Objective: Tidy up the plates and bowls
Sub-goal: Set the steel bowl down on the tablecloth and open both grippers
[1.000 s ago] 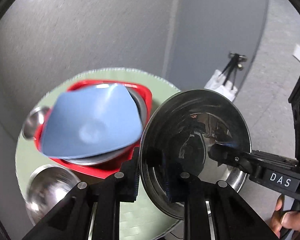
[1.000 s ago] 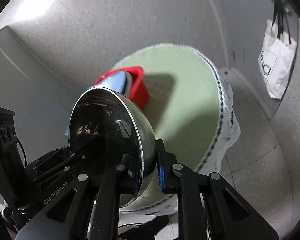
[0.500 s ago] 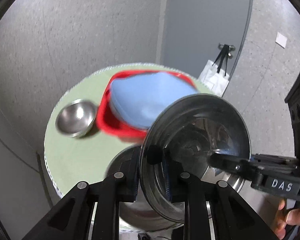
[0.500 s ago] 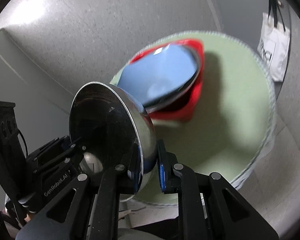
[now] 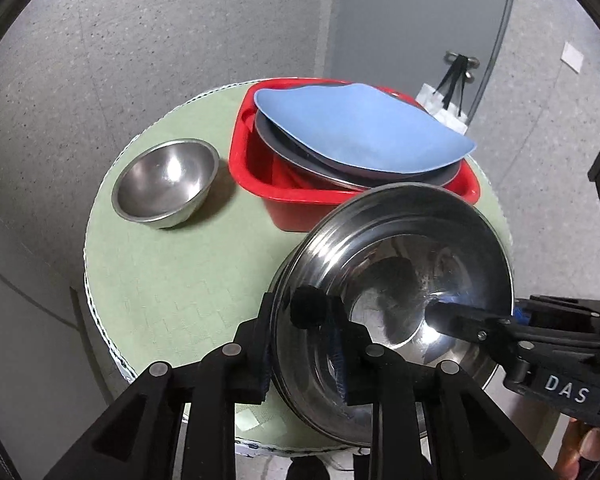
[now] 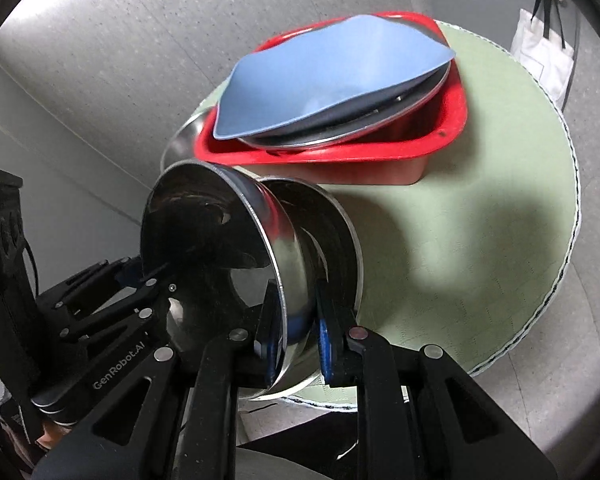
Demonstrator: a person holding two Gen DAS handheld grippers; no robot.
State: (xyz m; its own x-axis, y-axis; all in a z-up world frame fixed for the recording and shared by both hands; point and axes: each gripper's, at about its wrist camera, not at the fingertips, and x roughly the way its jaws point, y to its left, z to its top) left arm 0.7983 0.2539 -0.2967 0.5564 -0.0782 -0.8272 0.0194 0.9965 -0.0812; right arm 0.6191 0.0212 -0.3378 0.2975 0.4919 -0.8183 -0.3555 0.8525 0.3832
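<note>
Lowering the big steel bowl (image 5: 404, 280) level onto the green surface (image 5: 172, 272) beside the red tub (image 5: 260, 184) is advised; its rim is pinched by both claws, left claw (image 5: 304, 344) just loosening, right claw (image 6: 296, 340) clamped.

A bare, plain room, more test space than kitchen: a small round table (image 5: 172, 280) under a green cloth stands alone on speckled grey flooring (image 5: 100, 40). Behind the table is a grey door (image 5: 412, 20), a white tote bag (image 6: 544, 56) hanging from its handle.

White tote bag (image 6: 542, 54) on door handle (image 5: 462, 60) — grey door (image 5: 416, 20).
</note>
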